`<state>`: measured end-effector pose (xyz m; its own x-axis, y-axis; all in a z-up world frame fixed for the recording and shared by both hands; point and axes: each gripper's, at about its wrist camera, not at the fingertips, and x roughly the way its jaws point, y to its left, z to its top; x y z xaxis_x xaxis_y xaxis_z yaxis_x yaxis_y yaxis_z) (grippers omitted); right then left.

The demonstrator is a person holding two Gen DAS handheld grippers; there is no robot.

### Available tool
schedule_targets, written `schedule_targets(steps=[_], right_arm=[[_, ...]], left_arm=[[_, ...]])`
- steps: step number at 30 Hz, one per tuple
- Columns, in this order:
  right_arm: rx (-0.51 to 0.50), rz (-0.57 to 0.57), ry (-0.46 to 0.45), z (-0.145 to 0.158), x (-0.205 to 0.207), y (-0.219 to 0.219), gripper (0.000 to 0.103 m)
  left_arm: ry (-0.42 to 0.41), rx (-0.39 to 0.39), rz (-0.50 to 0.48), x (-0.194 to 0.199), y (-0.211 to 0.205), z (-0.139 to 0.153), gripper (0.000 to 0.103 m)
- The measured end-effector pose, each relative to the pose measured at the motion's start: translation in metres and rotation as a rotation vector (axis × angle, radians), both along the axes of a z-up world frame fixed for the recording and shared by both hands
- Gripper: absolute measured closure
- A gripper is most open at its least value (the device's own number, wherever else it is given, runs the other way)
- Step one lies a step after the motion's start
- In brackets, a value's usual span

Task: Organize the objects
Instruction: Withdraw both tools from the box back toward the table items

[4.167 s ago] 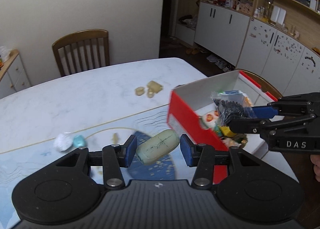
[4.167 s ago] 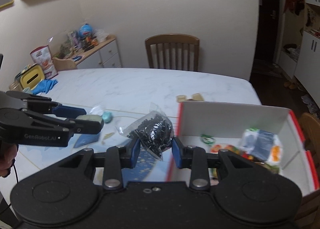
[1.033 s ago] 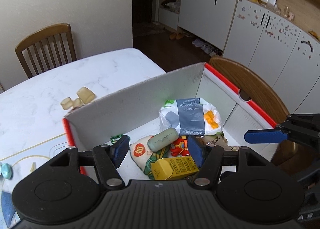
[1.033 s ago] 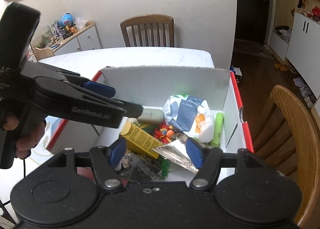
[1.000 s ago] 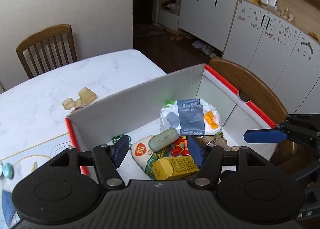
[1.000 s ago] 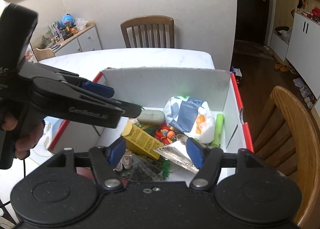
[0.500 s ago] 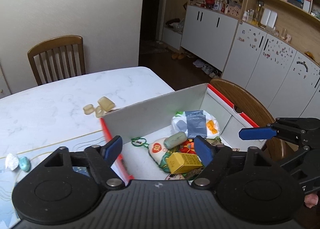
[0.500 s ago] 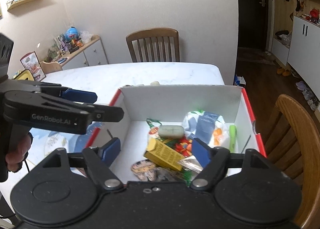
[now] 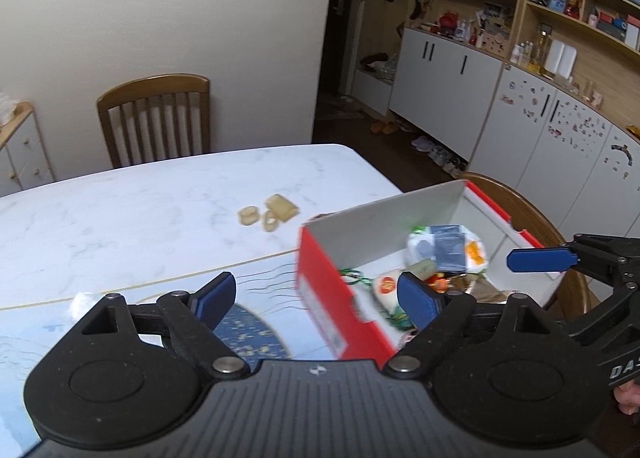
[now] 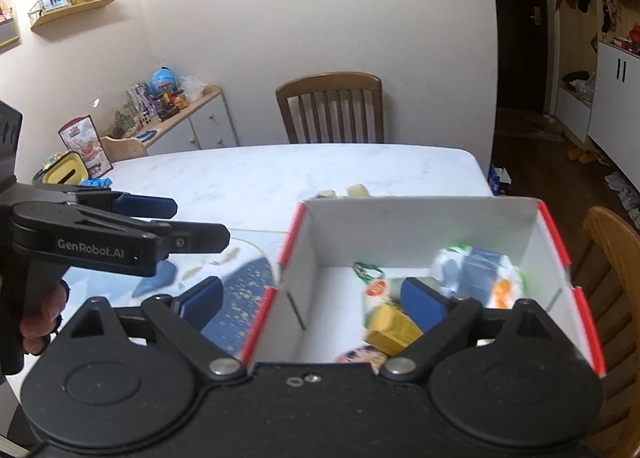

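A red-and-white cardboard box (image 9: pixel 332 290) stands at the table's right edge; it also shows in the right wrist view (image 10: pixel 400 226). Inside lie a green soap bar (image 9: pixel 422 267), a tissue pack (image 9: pixel 450 246), a yellow carton (image 10: pixel 390 324) and other packets. My left gripper (image 9: pixel 316 296) is open and empty, above the box's near left corner. My right gripper (image 10: pixel 314 300) is open and empty, above the box's near wall. Small yellowish pieces (image 9: pixel 270 212) lie on the white table beyond the box.
A white crumpled scrap (image 9: pixel 80 302) lies on the blue patterned mat (image 9: pixel 248 326). Wooden chairs stand at the far side (image 9: pixel 156 118) and right of the box (image 10: pixel 612 258). A sideboard with clutter (image 10: pixel 160 114) stands at the left wall.
Both grippers have let go of their items into the box, opened wide and pulled back and up from it. The left view has swung left toward the table.
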<state>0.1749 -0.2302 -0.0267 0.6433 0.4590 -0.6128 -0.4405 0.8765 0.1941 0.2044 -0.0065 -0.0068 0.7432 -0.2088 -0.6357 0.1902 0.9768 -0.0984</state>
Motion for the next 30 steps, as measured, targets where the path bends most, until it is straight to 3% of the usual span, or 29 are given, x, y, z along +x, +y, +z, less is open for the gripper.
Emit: schedule_targets(steps=[6,18,30], right_arm=[[-0.002,0.015,0.000,0.002,0.002,0.033,0.005],[-0.035,0.072,0.006,0.003,0.010,0.101,0.005],[-0.086,0.120,-0.004,-0.008,0.022,0.172,0.005]], left_arm=[[-0.015,0.007,0.028,-0.004,0.033,0.000,0.002],[-0.024,-0.014,0.111,-0.004,0.109,-0.011,0.000],[0.025,0.001,0.162,0.004,0.188,-0.040,0.000]])
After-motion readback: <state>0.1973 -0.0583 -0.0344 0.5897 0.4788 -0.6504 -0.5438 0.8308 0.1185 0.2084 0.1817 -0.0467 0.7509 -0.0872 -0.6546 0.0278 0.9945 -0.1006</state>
